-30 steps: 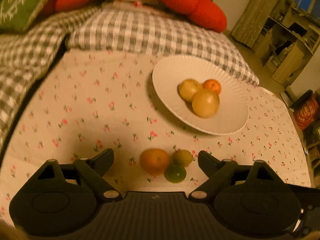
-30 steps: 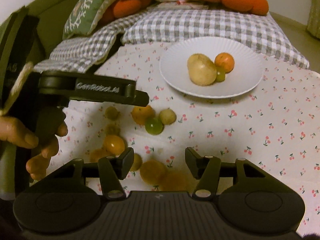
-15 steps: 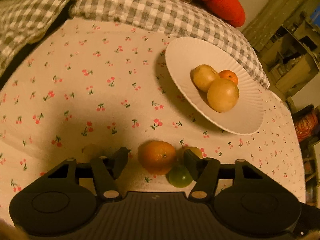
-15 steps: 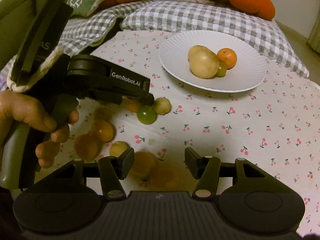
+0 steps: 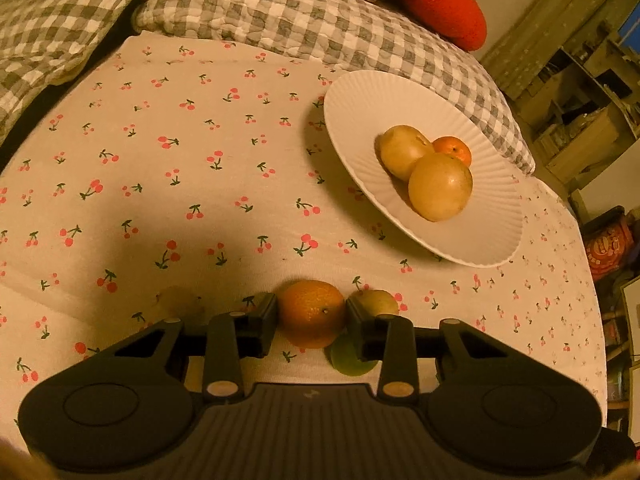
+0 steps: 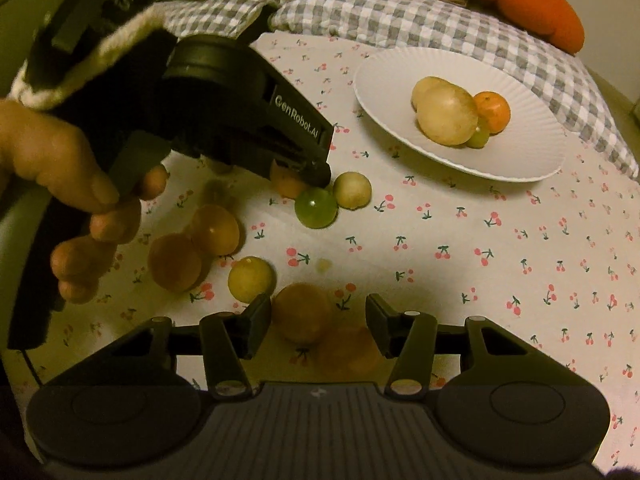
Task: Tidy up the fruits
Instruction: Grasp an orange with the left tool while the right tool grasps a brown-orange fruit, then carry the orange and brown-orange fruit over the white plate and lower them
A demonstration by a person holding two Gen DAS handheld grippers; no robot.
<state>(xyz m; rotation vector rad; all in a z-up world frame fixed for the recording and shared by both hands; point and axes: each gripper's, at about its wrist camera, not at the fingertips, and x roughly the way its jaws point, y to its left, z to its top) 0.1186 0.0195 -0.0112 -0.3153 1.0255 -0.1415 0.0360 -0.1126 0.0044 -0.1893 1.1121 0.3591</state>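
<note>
Now the left gripper (image 5: 311, 316) has just been closing its jaws, and they press on both sides of an orange (image 5: 311, 312) that sits on the cherry-print cloth (image 5: 200, 184). A green fruit (image 5: 348, 358) lies just beside the orange, partly under the right-hand finger, and a small yellow fruit (image 5: 378, 302) peeks out behind that same finger. Both touch or nearly touch the orange.

Further off on the cloth stands a white plate (image 5: 480, 240). It holds two large yellow fruits (image 5: 440, 186) pressed together and a small orange one (image 5: 454, 148) behind them. The right wrist view also shows a small green fruit (image 6: 480, 136) tucked among them.

The right gripper (image 6: 318, 318) has its jaws part open; they too have just been closing. A yellow-orange fruit (image 6: 302, 312) lies between them. Its left side is right at the left finger, while a gap shows before the right finger. A second orange fruit (image 6: 348, 350) sits in shadow just nearer the camera.

To the left in that view lie three more loose fruits on the cloth: a pale yellow one (image 6: 251, 278) and two amber ones (image 6: 214, 228) touching each other. A hand (image 6: 80, 196) holds the left gripper's handle above them.

A grey check quilt (image 5: 300, 16) lies behind the plate.
</note>
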